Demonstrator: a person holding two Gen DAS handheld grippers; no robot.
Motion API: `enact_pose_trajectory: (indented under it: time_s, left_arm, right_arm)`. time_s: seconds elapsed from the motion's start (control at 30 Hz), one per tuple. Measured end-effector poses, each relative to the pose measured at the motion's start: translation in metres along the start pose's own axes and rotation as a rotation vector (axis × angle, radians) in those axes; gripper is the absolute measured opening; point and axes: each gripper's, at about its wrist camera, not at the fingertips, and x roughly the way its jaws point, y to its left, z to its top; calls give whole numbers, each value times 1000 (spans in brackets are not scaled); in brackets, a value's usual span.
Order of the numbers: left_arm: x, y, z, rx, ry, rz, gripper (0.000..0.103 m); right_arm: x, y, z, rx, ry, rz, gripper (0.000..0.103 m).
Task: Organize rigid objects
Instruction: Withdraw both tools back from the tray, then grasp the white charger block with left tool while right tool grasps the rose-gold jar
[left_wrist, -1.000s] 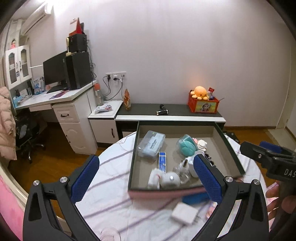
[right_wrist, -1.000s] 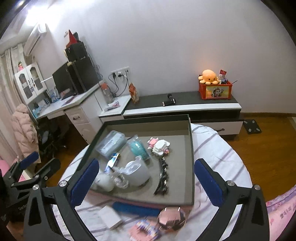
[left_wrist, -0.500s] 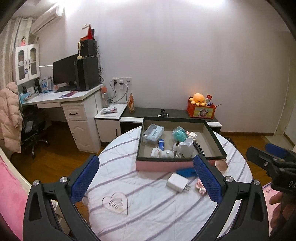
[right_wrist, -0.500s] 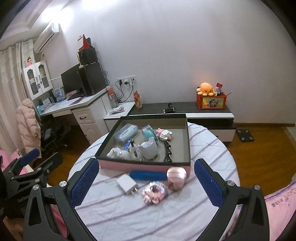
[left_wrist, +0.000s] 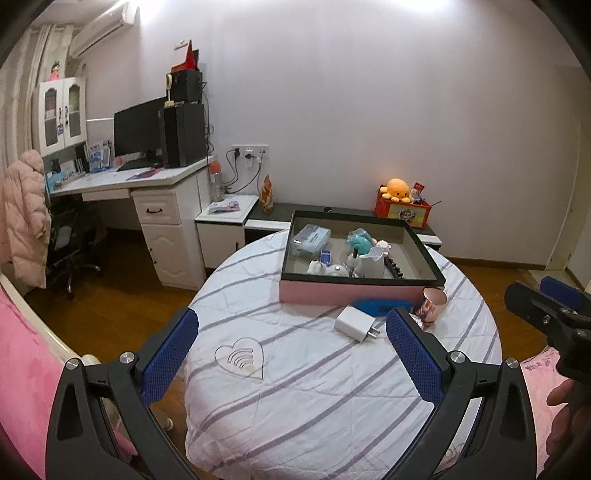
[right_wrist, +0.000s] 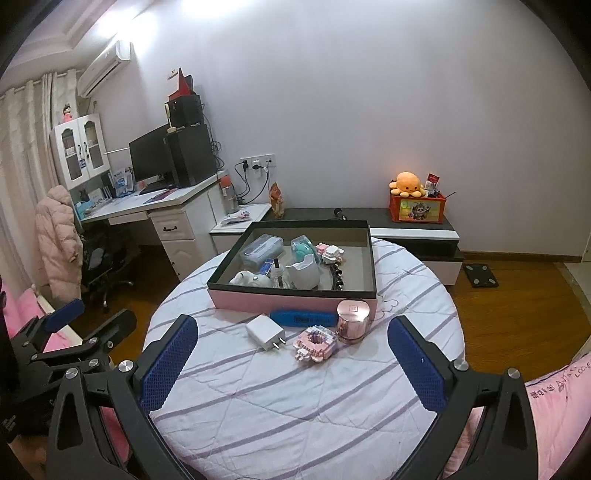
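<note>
The things to organize are in two groups on the round table with the white cloth with purple stripes (right_wrist: 303, 398); four loose ones lie just in front of the shallow pink box with the dark rim and grey inside (right_wrist: 295, 303), and they are a white square plug charger (right_wrist: 264, 331), a flat blue oblong case (right_wrist: 303, 318) touching the pink wall, a shiny rose-gold round jar with a lid (right_wrist: 352, 320), and a small pink block-built toy (right_wrist: 316, 344) beside the jar; inside the box there are already a clear plastic case (right_wrist: 261, 250), a white jug-shaped piece (right_wrist: 305, 272), a teal rounded thing (right_wrist: 302, 246) and a dark chain-like strip (right_wrist: 337, 277), all close together on the left half. The right gripper (right_wrist: 291, 365) is held well back from the table with its blue pads wide apart and nothing between them; the left gripper (left_wrist: 291, 360) is the same, apart and empty, and far from the loose things. In my judgement the risks come from the crowding; the jar and the block toy almost touch, so a wide approach to one can push the other toward the table edge; the block toy may break into pieces if it is squeezed hard; the jar is smooth and round, so it can slip or roll from flat pads; the cloth is wrinkled, and it can drag with a low finger and shift the charger; also a drop into the full left half of the box can knock over the white jug.
</note>
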Motion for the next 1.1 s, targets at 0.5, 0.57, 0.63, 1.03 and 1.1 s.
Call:
enact_pose_trajectory:
  time_s: [0.5,0.57,0.63,1.03,1.1]
  left_arm:
    - [-3,-9,-4,8,13,-12,103]
    - [0,-9,-5,8,19,-12,103]
    - [3,-10,-5,11,27,-12,103]
    - [52,-18,-15,26,111,-31,103]
    - [63,-22,-19,34,130,-37,103]
  right_arm:
    - [-2,4,-2,-5,5,7,103]
    - [-1,1,-3,-2,7,7,103]
    - [1,0,-3,1,8,4,103]
    - [38,-33,-12,35,82,-51,103]
    - [49,-42,-15,47,104,-60,103]
